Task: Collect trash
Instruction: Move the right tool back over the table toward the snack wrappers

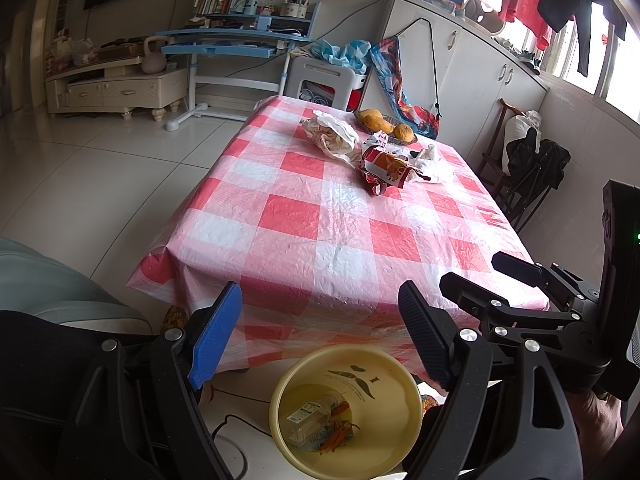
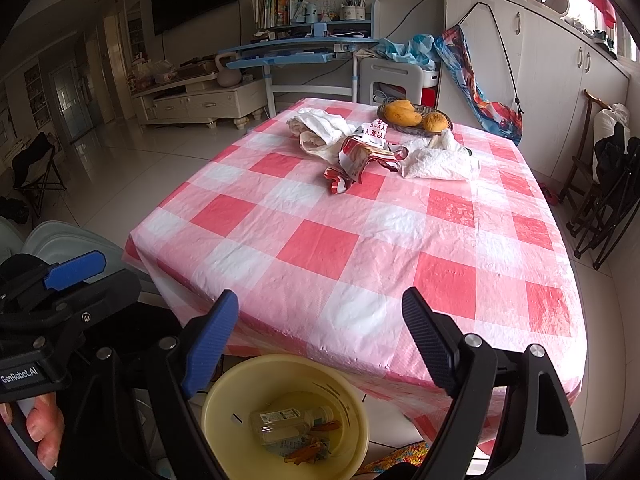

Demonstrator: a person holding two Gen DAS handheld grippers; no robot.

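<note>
Both grippers held at the near edge of a table [image 2: 460, 240] covered in a red-and-white checked cloth. Left gripper [image 1: 320, 332]: jaws spread wide, nothing between the blue finger and the black finger. Right gripper [image 2: 320, 332]: jaws likewise wide apart and empty; it also appears at the right margin of the left wrist view. A yellow bin [image 1: 404, 432] stands on the floor directly below and between the fingers of each gripper, just in front of the table edge. Inside the bin lie a clear plastic bottle [image 2: 280, 424] on its side and orange scraps [image 1: 338, 436]. Ahead of both grippers, well beyond the fingertips on the far half of the table, lie the remaining items: a crumpled red-and-white wrapper [image 2: 360, 156], a white plastic bag [image 2: 440, 160] to its right, and a white bag of flatbread [image 2: 320, 132] to its left. Behind them, a dish of mangoes [image 2: 416, 116].
</note>
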